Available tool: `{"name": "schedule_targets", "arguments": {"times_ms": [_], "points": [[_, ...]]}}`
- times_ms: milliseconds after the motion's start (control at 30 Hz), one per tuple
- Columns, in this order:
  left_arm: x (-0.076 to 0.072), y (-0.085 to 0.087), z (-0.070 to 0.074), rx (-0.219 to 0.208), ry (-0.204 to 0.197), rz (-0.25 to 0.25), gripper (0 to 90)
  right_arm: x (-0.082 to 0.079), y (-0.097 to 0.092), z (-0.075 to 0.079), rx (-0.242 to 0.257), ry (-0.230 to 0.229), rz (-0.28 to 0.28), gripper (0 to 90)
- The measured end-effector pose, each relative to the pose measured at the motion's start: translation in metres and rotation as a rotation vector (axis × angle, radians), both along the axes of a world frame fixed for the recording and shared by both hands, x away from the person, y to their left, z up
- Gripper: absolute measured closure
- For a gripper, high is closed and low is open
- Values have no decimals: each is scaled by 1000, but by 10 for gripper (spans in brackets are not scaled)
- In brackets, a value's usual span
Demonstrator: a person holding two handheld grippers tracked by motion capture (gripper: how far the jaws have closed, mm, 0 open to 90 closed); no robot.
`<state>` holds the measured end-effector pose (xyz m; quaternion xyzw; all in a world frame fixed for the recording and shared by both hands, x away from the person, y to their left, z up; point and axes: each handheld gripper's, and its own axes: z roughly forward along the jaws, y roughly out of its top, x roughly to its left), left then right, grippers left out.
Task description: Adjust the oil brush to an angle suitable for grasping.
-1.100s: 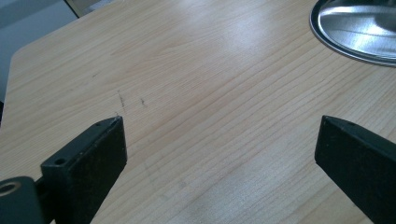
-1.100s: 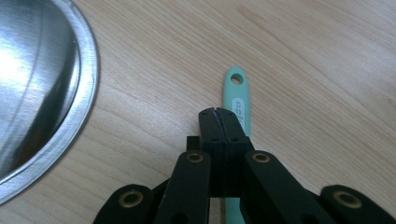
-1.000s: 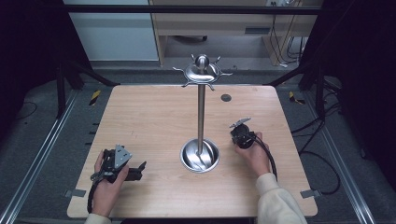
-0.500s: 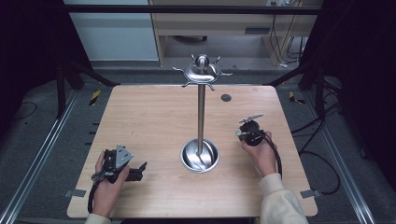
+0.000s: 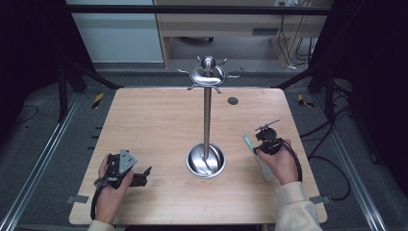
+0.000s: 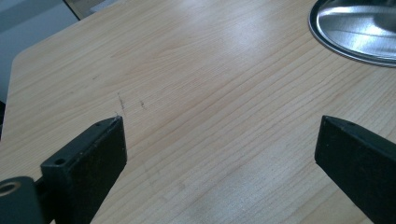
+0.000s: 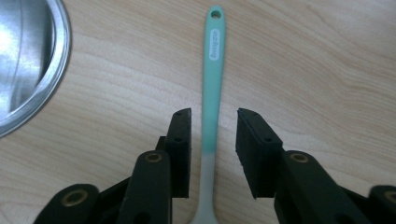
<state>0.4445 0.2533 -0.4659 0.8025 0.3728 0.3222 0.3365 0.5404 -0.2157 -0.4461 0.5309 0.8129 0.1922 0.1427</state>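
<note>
A teal-handled utensil (image 7: 213,70) lies flat on the wooden table (image 5: 159,125), its hanging hole at the far end and its handle turning white near the camera. My right gripper (image 7: 213,116) is open, one jaw on each side of that handle with a small gap at both sides. In the high view the utensil (image 5: 248,143) lies right of the steel hook stand (image 5: 207,115), with the right gripper (image 5: 259,147) over it. My left gripper (image 5: 143,176) rests at the front left, open and holding nothing, its jaws (image 6: 219,126) wide over bare wood.
The stand's round steel base (image 5: 206,160) sits mid-table, its rim showing in the left gripper view (image 6: 355,28) and the right gripper view (image 7: 28,60). Hooks ring the stand's top (image 5: 208,74). A small dark round spot (image 5: 233,100) marks the table's far side.
The right hand and gripper have shifted right, away from the stand's base, and the teal handle now shows beside them. The left gripper has stayed put.
</note>
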Motion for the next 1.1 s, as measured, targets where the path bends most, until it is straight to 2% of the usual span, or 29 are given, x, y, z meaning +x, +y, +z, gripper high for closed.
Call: {"name": "schedule_targets", "arguments": {"times_ms": [33,133,233,300,367,467,633,800,1100], "points": [[0,0,0,0,3,-3,19,0,0,0,-8,18,14,635],[0,0,0,1,3,-4,18,0,1,1,-34,39,27,627],[0,0,-1,0,5,-2,19,1,2,0,-36,63,33,628],[1,0,-1,2,8,-3,19,2,2,-4,-43,93,40,646],[0,0,-1,1,8,-2,18,2,1,-5,-46,98,41,662],[0,-1,-1,3,9,-5,18,6,0,-10,-49,133,42,695],[0,-2,-2,7,12,-9,19,10,0,-12,-57,151,42,714],[0,-2,-2,8,15,-11,19,13,1,-16,-51,193,40,738],[0,-3,-2,10,18,-16,18,16,2,-18,-60,215,43,774]]}}
